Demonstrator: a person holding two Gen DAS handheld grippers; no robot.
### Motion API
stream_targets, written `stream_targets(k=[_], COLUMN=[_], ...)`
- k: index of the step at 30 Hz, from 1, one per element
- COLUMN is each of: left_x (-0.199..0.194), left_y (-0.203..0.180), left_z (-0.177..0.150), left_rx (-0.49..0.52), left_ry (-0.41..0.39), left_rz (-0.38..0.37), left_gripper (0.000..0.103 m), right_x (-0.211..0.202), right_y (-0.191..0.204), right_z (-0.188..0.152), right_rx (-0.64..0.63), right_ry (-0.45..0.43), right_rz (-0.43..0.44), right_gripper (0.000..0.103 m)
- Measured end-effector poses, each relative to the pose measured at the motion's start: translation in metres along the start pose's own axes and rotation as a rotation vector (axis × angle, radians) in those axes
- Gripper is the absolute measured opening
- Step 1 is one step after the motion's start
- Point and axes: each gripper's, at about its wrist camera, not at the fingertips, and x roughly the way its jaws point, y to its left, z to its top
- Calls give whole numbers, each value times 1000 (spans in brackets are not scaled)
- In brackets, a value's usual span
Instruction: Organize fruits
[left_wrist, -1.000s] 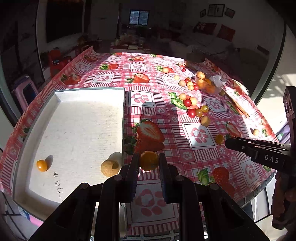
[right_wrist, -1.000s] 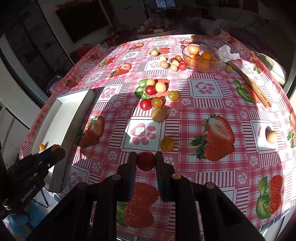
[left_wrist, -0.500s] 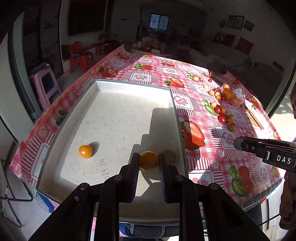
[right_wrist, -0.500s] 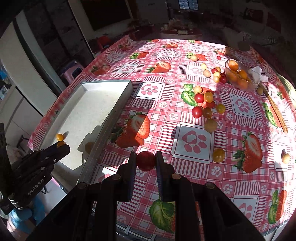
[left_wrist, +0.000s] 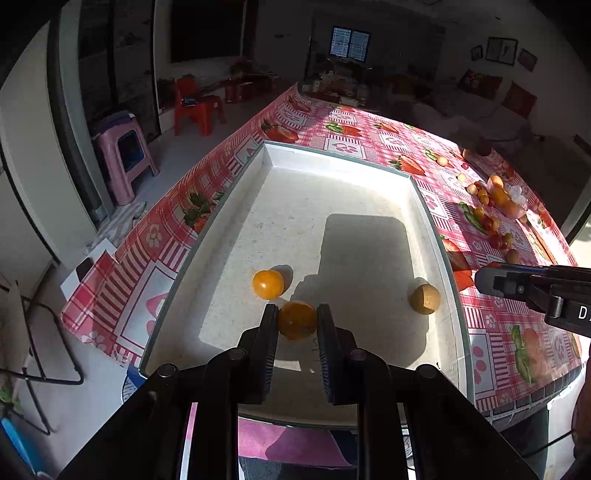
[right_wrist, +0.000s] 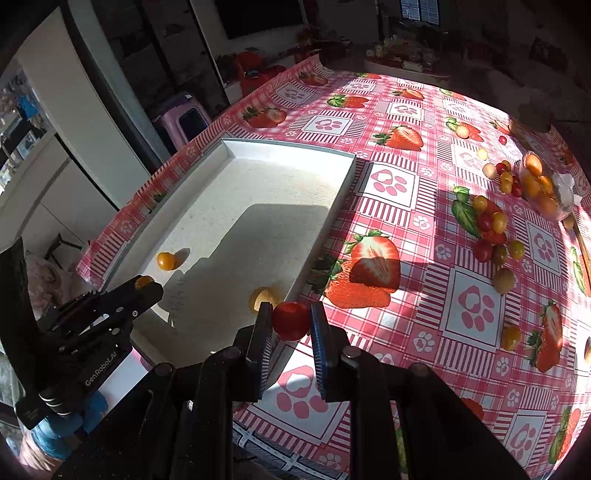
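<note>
My left gripper (left_wrist: 297, 320) is shut on an orange-yellow tomato (left_wrist: 297, 319) and holds it over the near part of the white tray (left_wrist: 332, 155). In the tray lie a yellow tomato (left_wrist: 267, 283) just left of my fingers and a tan round fruit (left_wrist: 424, 299) near the right wall. My right gripper (right_wrist: 290, 320) is shut on a red tomato (right_wrist: 290, 320), above the tray's right rim (right_wrist: 332, 218). The left gripper (right_wrist: 142, 286) also shows in the right wrist view, at the tray's near left.
Several loose small fruits (right_wrist: 491, 225) lie on the strawberry-print tablecloth (right_wrist: 406, 229) to the right. A clear bowl (right_wrist: 541, 188) of orange fruits stands at the far right. A purple stool (left_wrist: 123, 155) and a red chair (left_wrist: 195, 110) stand on the floor left of the table.
Both grippers moved left with their fruits. The left one now hangs further over the tray, close to the yellow tomato. The right one reached the tray's right rim.
</note>
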Motion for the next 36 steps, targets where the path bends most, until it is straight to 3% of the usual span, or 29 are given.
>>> stream_targets(k=[8,21,22,24,26,30,34,36], left_x=[16,25,26,25,19,19,18,15], left_y=[9,5,6,5,3,1,-2,-5], left_z=[1,0,0,1,2,4,6,8], left_rx=[-6,58,62,66,75,79,72,75], left_ry=[45,90,91,86,37,52,57,53], left_rz=[25,53,49,62,87,77,75,74], left_gripper=[22,24,28,81,86,86,86,86], right_x=[38,94,95,96,97,93,74,62], right_y=[28,34,34,36,34,29,21,15], right_z=[26,41,40,42,45,50,53,54], right_rx=[-28,-28,-33,-41,-34,-11,33,54], right_ry=[49,144,134,134,139,123,69,39], right_rz=[32,10,5,-2,14,27,72,86], right_gripper=[22,23,23,23,27,59,76,79])
